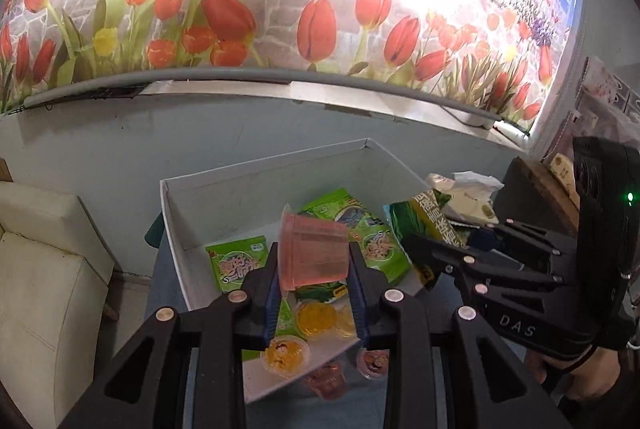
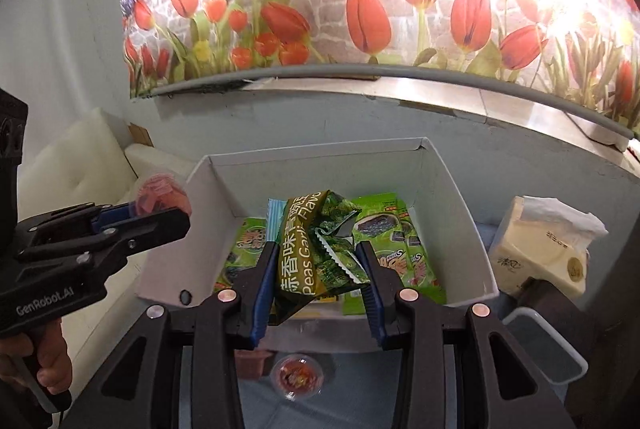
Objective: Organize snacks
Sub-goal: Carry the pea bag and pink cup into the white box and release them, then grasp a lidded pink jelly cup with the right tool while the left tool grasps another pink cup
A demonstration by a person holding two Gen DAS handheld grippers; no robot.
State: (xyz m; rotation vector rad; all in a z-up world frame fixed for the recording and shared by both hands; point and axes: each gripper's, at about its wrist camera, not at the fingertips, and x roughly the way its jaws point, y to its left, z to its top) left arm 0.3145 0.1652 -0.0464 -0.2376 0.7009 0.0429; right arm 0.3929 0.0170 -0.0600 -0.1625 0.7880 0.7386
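1. Near edge: a red jelly cup (image 2: 297, 376) sits on the tabletop (image 2: 360, 369) just outside the white box (image 2: 452, 189).
2. Above the box, the left gripper (image 1: 316, 269) fingers clamp a pink jelly cup (image 1: 314, 249).
3. Alongside, the right gripper (image 2: 316, 269) fingers pinch a green pea snack bag (image 2: 310, 249) over packets (image 2: 396, 253) inside.
4. A tissue pack (image 2: 540, 245) stands right of the box.

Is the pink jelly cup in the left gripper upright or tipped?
Tipped. The pink jelly cup leans sideways between the left gripper fingers, held above the white box.
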